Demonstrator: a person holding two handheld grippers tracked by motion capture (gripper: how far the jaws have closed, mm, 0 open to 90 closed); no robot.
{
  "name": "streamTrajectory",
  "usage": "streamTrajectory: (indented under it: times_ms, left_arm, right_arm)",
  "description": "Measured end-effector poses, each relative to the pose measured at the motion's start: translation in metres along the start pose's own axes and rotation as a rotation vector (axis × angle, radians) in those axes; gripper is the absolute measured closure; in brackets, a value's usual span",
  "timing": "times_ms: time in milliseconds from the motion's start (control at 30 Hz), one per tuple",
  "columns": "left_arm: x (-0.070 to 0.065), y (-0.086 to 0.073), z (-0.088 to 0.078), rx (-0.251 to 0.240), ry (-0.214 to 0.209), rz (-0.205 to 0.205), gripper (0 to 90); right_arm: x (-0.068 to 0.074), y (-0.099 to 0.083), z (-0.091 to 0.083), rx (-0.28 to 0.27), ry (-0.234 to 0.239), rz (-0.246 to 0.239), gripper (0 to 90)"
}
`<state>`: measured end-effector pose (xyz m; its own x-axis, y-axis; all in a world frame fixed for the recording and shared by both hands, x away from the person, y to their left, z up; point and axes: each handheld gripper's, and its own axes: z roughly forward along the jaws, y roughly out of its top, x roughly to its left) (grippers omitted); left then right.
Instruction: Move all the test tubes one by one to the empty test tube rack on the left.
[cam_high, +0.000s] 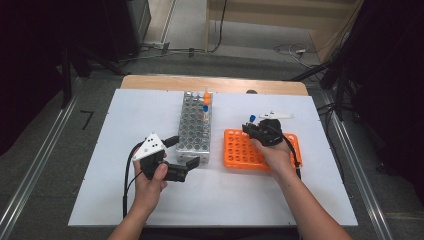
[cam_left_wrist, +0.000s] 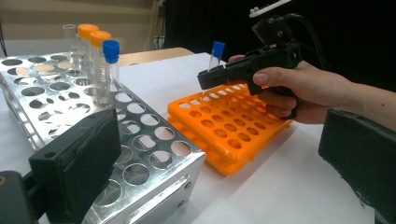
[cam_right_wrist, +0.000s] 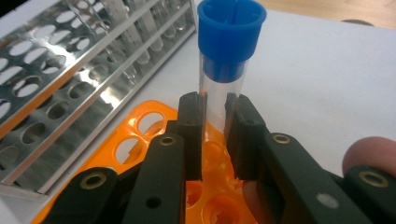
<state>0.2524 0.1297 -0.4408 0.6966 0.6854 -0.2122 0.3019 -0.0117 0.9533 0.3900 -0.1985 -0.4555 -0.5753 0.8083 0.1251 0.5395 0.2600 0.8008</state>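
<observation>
Transfer step: the right gripper (cam_right_wrist: 214, 140) pinches a blue-capped tube (cam_right_wrist: 224, 88) upright between its jaws, over the far corner of the orange rack (cam_high: 240, 150), beside the metal rack (cam_high: 192, 142). The left gripper (cam_high: 187, 167) rests with jaws spread at the metal rack's near end. Next move, I judge: line the tube over a hole, lower it straight, then release

Clear tube w/ blue cap (cam_right_wrist: 230, 35): upright, clamped on both sides just below the cap, over the far-left corner of the orange rack (cam_right_wrist: 140, 135). Lower end looks to sit in or just above a hole, can't tell which. Rack: flat on the table, right of the metal rack, holes otherwise unfilled.
</observation>
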Motion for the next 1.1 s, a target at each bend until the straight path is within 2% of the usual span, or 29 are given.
streamTrajectory:
  times_ms: [233,567,833,967,1100]
  left_arm:
    - [-0.003,0.001,0.005,0.006,-0.008,0.008,0.0]
    - [-0.008,0.007,0.010,0.003,-0.023,0.027,0.0]
    - [-0.014,0.013,0.017,0.002,-0.040,0.037,0.0]
    - [-0.020,0.018,0.024,0.011,-0.059,0.048,0.3]
    - [-0.030,0.025,0.038,0.027,-0.085,0.057,8.2]
  right_arm:
    - [0.001,0.001,-0.016,-0.068,0.010,-0.020,74.4]
    - [0.009,-0.004,-0.045,-0.122,0.087,-0.057,74.5]
    - [0.024,-0.014,-0.063,-0.135,0.152,-0.092,74.4]
    - [0.035,-0.019,-0.068,-0.131,0.203,-0.119,74.4]
    - [0.051,-0.024,-0.072,-0.125,0.254,-0.153,74.4]
